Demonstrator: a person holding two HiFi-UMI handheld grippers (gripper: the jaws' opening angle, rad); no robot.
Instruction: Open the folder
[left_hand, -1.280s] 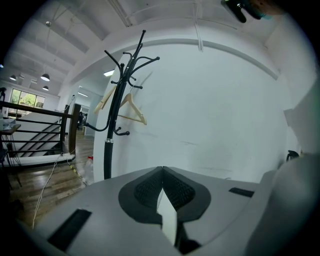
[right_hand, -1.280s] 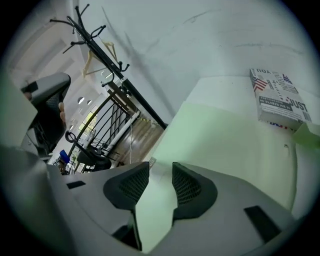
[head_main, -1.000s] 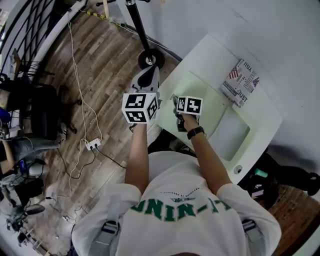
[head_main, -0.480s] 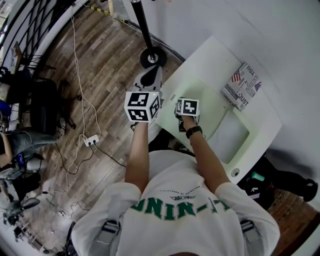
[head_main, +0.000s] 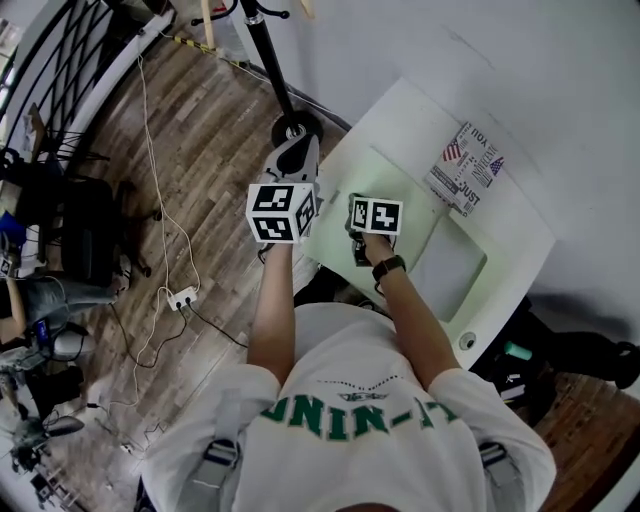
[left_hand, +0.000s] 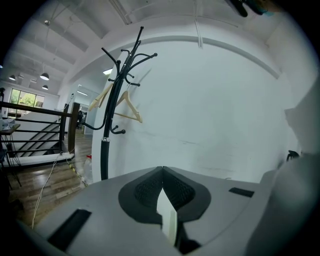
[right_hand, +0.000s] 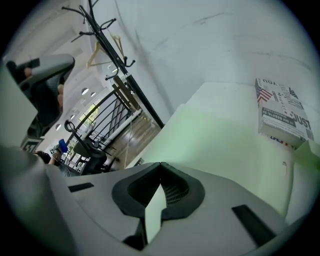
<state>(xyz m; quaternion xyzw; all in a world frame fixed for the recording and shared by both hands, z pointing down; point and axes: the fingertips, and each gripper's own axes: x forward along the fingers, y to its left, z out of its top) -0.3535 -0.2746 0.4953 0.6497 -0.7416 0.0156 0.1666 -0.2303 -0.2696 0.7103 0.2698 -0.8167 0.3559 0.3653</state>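
A pale green folder (head_main: 400, 215) lies flat on the white table (head_main: 400, 115). In the head view my left gripper (head_main: 303, 160) reaches over the table's left edge, by the folder's left corner. Its jaws are shut in the left gripper view (left_hand: 162, 172), with a thin pale green sheet (left_hand: 167, 215) pinched between them. My right gripper (head_main: 356, 210) is over the folder's near left edge, pointing steeply down. It is also shut (right_hand: 160, 167), on a pale green sheet (right_hand: 154, 210). The rest of the folder (right_hand: 220, 140) spreads out beyond.
A printed booklet (head_main: 462, 167) lies at the table's far side, also in the right gripper view (right_hand: 282, 112). A paler panel (head_main: 445, 265) adjoins the folder's right side. A black coat rack (left_hand: 112, 100) stands left of the table on a wooden floor with cables (head_main: 160, 230).
Both grippers have risen a little while staying at the folder's left edge. The head view has shifted slightly.
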